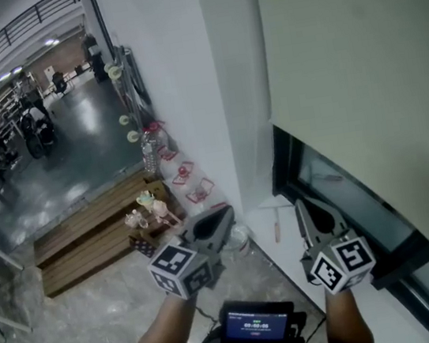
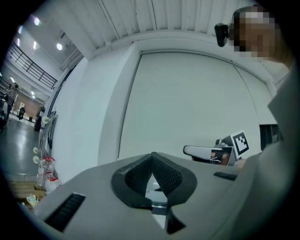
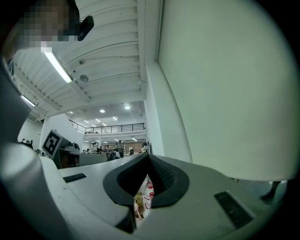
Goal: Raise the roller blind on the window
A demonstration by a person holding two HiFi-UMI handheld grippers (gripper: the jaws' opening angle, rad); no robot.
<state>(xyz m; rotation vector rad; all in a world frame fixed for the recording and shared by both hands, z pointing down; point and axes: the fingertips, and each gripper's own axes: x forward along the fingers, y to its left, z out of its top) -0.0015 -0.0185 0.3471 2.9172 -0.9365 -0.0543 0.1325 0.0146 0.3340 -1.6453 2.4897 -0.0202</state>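
Note:
The pale roller blind (image 1: 358,65) hangs over the window at the right. Its bottom edge runs slanting above the dark glass (image 1: 337,188). My left gripper (image 1: 226,212) is shut with nothing in it and points at the white wall beside the window. My right gripper (image 1: 298,204) is also shut and empty, its tips just short of the glass under the blind's edge. In the left gripper view the jaws (image 2: 152,155) meet in front of the blind (image 2: 187,103), with the right gripper (image 2: 206,151) off to the side. The right gripper's jaws (image 3: 149,157) stand closed beside the blind (image 3: 225,84).
A white column (image 1: 176,76) stands left of the window. Below it, a white sill (image 1: 273,218) carries a small stick. Wooden steps (image 1: 88,233) with bottles and small items lie at the left, on a marble floor. A screen device (image 1: 257,324) sits at my chest.

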